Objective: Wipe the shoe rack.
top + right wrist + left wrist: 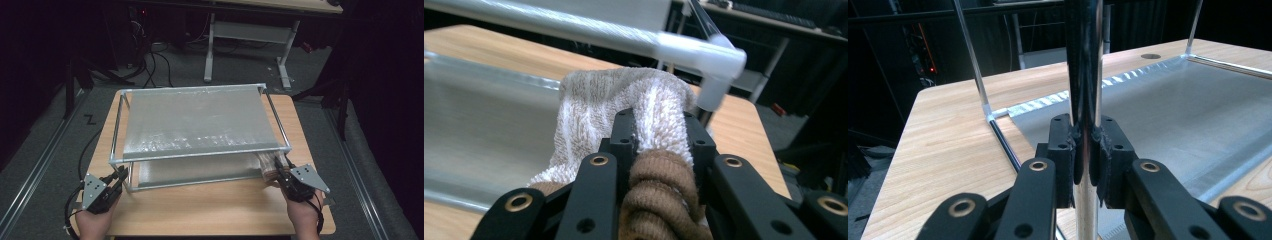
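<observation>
Right at shelf edge (front corner): towel in right gripper.

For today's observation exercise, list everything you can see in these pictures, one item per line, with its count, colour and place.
table: one, light wood top, centre of the high view.
rack: one, silver metal tube frame with two grey shelf sheets, standing on the table.
upright post: one, shiny metal, near left corner of the rack, clamped by the left gripper.
towel: one, white and brown terry, rolled or folded, at the right end of the lower shelf, held by the right gripper.
desk: one, white legs, on the floor beyond the table.
cables: several, black, on the floor behind.
left gripper: one, black, fingers shut on the post.
right gripper: one, black, fingers shut on the towel.
hands: two, at the near table edge.
</observation>
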A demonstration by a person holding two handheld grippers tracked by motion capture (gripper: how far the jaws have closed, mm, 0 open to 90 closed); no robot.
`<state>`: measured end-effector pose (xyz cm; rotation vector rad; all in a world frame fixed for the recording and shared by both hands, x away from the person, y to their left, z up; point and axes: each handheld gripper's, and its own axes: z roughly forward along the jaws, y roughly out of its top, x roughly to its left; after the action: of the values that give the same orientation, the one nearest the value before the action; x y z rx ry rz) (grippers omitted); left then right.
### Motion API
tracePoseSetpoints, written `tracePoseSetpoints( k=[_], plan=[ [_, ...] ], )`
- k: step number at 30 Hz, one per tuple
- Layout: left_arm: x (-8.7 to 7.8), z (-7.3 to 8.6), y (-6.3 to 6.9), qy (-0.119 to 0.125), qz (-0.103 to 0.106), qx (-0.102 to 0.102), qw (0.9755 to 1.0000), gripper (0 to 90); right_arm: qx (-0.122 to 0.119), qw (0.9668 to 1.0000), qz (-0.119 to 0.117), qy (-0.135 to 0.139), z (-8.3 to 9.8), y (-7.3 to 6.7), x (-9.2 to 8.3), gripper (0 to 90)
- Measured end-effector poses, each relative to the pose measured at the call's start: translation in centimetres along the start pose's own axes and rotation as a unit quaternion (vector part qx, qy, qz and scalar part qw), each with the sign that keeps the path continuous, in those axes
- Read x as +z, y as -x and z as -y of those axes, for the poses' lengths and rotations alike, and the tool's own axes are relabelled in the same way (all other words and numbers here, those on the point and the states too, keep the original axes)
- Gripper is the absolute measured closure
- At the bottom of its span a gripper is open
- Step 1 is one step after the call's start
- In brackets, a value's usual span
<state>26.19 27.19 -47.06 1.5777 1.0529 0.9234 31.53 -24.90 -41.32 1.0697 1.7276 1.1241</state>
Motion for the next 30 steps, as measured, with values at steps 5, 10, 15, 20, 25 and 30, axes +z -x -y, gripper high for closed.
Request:
tracePoseSetpoints(
  k=[5, 10, 15, 20, 25, 30],
  plan=[
    [0.0, 0.1, 0.0, 0.001, 0.0, 0.003, 1.0, 78.9, -0.013, 0.9997, -0.002, 0.023, -0.6, -1.1, -1.9, 72.8],
    [0.0, 0.1, 0.0, 0.001, 0.001, 0.007, 1.0, 78.9, -0.012, 0.9996, 0.019, 0.018, 0.0, -0.6, -2.5, 72.6],
    [0.0, 0.1, -0.1, 0.001, 0.002, 0.008, 1.0, 78.8, 0.003, 0.9997, 0.024, -0.001, 1.2, 0.3, -1.9, 72.6],
    [0.0, 0.1, -0.1, 0.001, 0.003, 0.008, 1.0, 78.7, 0.012, 0.9994, 0.013, -0.031, 2.8, 0.4, -0.9, 72.4],
    [0.0, 0.1, -0.1, 0.0, 0.004, 0.008, 1.0, 78.7, 0.016, 0.9979, 0.003, -0.063, 4.3, 0.4, 0.0, 72.1],
    [0.1, 0.1, -0.2, 0.001, 0.005, 0.006, 1.0, 78.7, 0.037, 0.9925, -0.018, -0.115, 6.3, 0.4, 1.1, 70.7]
  ],
)
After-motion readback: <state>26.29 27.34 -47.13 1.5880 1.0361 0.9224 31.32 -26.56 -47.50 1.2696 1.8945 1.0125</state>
